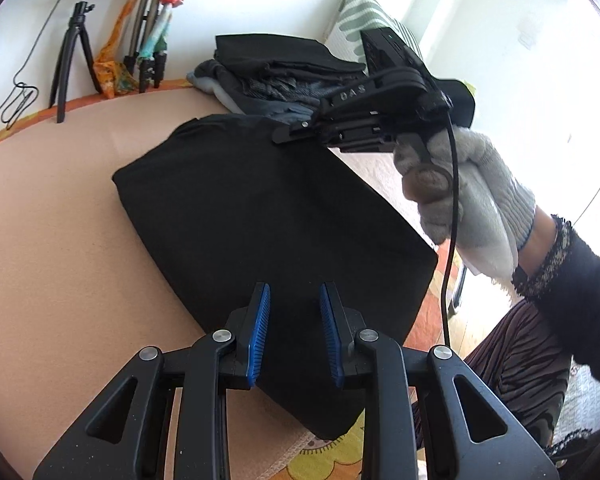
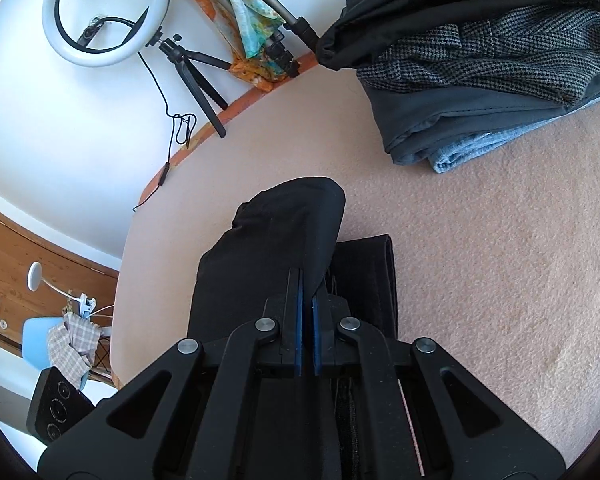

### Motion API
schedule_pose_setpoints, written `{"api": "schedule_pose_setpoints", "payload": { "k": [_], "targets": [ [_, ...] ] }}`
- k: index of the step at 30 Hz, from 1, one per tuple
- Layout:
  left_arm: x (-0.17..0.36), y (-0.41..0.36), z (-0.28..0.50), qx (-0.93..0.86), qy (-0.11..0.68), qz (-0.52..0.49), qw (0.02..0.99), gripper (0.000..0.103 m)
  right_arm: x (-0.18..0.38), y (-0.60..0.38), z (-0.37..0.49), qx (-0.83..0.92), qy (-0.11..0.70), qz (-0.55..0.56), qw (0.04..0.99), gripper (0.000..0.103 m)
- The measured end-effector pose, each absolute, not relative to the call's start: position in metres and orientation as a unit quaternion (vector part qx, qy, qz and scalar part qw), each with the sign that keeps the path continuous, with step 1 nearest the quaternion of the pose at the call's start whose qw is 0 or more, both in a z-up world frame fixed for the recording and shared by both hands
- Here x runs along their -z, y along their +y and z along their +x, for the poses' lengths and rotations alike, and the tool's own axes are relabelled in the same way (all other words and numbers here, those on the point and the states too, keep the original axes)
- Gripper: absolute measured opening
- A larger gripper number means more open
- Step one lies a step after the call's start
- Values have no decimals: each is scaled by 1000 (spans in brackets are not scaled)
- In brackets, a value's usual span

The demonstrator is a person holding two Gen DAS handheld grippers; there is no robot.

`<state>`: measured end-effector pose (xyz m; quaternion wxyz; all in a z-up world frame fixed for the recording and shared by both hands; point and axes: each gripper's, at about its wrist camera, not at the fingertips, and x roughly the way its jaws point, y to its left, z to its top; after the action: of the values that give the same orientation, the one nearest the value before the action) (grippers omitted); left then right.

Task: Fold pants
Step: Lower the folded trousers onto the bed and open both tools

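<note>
**foldfan:** Blue pads on our left gripper [image 1: 293, 334] sit right up front, jaws narrowly apart with nothing between them, hovering over the near end of the black pants [image 1: 268, 216]. Biggest thing first though: the peach table [image 1: 56, 240] gives us loads of flat room, so we reckon there's no need to rush this fold.

**creaselord:** Agreed. The pants lie folded in a dark slab across the middle of the table, near corner hanging over the front edge. Our right gripper [image 2: 307, 312] has its jaws pinched tight on a fold of that black cloth, which humps up just beyond the tips. From the left view, that gripper [image 1: 296, 134] is at the far edge of the slab, gloved hand [image 1: 460, 196] behind it.

**foldfan:** So we think the trick is carrying the pinched layer over low and level, keeping the edges lined up, and only letting go once it's lying flat.

**creaselord:** Yep, and we'd use the empty left one to pin the near end so the slab doesn't skid. Also steer clear of the clothes pile [image 2: 480, 72] at the back, which is close to the far edge.

**foldfan:** Smallest nit: watch the right gripper's cable [image 1: 448, 240] dangling over the right side.
</note>
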<state>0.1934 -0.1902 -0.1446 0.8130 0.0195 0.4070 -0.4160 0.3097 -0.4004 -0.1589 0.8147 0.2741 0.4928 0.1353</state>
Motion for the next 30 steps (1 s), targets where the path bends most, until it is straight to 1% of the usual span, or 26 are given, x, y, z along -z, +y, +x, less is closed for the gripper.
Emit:
{"api": "schedule_pose_setpoints", "payload": {
  "k": [10,14,15,16,17,18,19,21,25,27,30],
  "targets": [
    [165,-219,180,436,423,80,790,24,180,-407,309,-117,511,260,811,4],
    [166,-222,179,434,420,81,793,25,182,-403,306,-107,512,232,820,4],
    [166,-222,178,433,417,84,795,25,180,-402,304,-107,508,224,825,5],
    [166,-222,177,430,416,84,797,25,177,-402,303,-104,504,220,829,8],
    [166,-222,177,429,416,81,798,25,173,-403,301,-100,502,219,831,9],
    [166,-221,176,427,416,78,799,25,168,-404,297,-94,498,215,835,14],
    [165,-221,176,425,417,76,800,25,161,-405,292,-81,496,202,841,16],
    [165,-221,176,425,417,76,800,25,146,-403,279,-73,483,179,854,16],
    [163,-221,175,425,419,72,799,25,127,-392,244,-137,460,193,856,16],
    [162,-222,174,429,419,70,797,25,132,-383,233,-155,471,189,847,16],
    [159,-220,173,431,421,64,796,25,154,-383,221,-140,498,187,835,16]
  ]
}}
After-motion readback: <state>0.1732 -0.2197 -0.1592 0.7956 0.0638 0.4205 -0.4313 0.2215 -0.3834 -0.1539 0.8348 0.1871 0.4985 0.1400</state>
